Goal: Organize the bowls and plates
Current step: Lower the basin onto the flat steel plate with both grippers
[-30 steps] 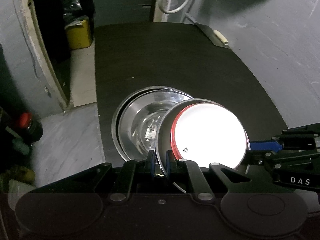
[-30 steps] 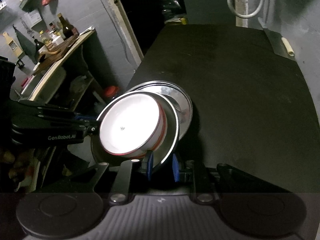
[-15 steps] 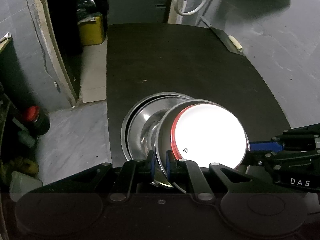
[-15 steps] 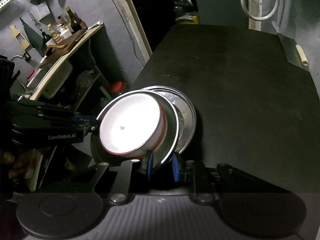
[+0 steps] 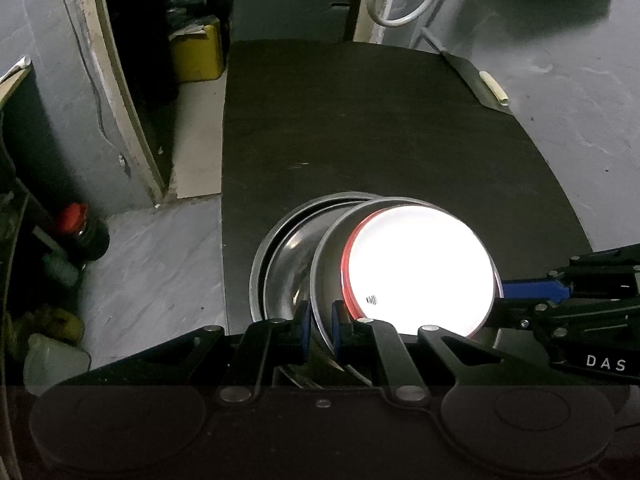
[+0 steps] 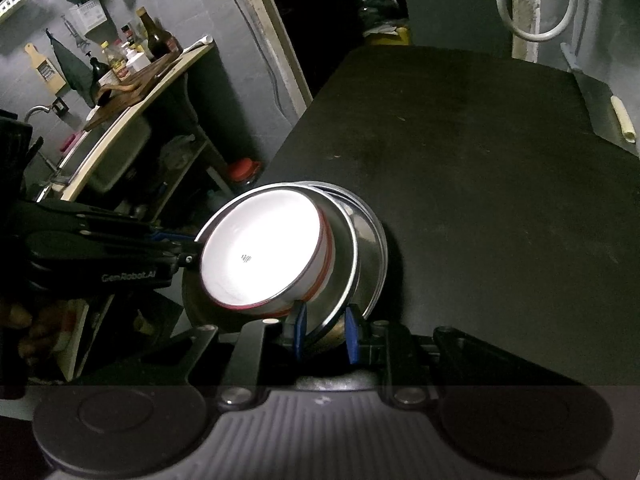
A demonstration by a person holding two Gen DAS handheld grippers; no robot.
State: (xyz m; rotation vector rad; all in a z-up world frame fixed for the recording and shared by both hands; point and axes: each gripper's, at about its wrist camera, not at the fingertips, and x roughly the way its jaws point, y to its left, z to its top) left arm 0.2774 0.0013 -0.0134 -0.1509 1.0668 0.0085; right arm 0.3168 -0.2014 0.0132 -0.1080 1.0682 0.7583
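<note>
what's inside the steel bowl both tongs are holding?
A white bowl with a red band sits nested in the steel bowl. Its inside is blown out by glare; the steel bowl's floor beneath it is covered.

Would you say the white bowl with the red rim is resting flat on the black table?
No, the white bowl with the red rim sits tilted inside a steel plate.

Dim room; white bowl (image 5: 418,268) blown out w/ glare; fisheye bends, darkens edges.
</note>
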